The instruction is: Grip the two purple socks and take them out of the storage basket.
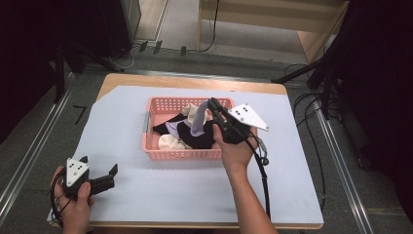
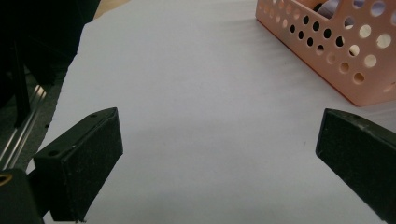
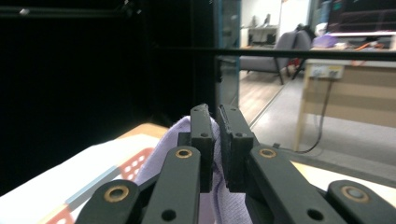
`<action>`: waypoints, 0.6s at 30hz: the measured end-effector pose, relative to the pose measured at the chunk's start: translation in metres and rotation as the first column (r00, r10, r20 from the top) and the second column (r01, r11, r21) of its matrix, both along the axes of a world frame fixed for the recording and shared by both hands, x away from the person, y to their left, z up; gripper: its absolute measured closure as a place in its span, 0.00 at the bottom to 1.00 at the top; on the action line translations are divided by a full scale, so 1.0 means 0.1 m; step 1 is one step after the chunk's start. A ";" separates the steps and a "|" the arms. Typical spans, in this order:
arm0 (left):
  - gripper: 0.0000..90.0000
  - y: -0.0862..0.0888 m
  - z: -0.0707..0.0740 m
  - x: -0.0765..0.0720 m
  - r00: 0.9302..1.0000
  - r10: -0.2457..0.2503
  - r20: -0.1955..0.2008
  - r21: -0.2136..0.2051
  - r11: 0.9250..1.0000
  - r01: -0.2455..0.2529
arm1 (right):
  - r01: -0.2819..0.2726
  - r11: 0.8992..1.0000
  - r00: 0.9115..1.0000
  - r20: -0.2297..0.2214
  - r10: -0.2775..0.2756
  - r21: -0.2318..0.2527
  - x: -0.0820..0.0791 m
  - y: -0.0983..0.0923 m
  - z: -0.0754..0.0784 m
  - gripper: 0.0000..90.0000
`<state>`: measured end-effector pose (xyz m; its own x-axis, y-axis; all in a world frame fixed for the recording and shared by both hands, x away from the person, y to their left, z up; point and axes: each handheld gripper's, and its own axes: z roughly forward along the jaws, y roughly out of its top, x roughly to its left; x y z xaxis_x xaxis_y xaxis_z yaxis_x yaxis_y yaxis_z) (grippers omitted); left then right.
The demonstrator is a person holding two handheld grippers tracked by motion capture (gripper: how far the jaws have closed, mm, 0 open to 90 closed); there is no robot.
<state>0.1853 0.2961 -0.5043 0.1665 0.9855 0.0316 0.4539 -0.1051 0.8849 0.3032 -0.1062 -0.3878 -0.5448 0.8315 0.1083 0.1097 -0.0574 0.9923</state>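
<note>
A pink perforated basket [image 1: 156,152] [image 2: 336,60] stands mid-table with several cloth pieces in it, black, cream and lilac. My right gripper [image 1: 212,103] [image 3: 216,114] is lifted over the basket's right part and is shut on a lilac cloth [image 1: 197,124] [image 3: 161,163], which hangs down from its jaws toward the basket. The right gripper view looks level across the room, with lilac fabric bunched behind the closed jaws. My left gripper [image 1: 100,168] [image 2: 219,140] rests at the table's near left corner, jaws wide apart over bare white cover, holding nothing.
A white cover [image 1: 195,185] [image 2: 201,93] lies over the wooden table [image 1: 195,82]. A black cable [image 1: 265,180] trails from the right gripper along the forearm. Dark stands and cables [image 1: 311,107] surround the table; a wooden cabinet [image 1: 272,19] stands behind.
</note>
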 end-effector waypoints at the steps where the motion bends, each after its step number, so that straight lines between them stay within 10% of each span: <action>1: 0.01 0.00 0.00 0.00 1.000 0.001 0.000 0.000 1.000 -0.001 | 0.012 1.000 1.000 0.001 -0.012 0.008 -0.01 -0.06 0.01 0.95; 18: 0.01 -0.01 0.00 0.00 1.000 0.002 0.000 0.006 1.000 -0.002 | 0.229 0.973 0.973 -0.008 -0.229 0.021 -0.15 -1.20 -0.11 0.95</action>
<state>0.1850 0.2949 -0.5043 0.1650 0.9856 0.0376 0.4541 -0.1097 0.8842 0.2878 -0.2261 -0.3992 -0.3393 0.9316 0.1307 0.0970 -0.1036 0.9899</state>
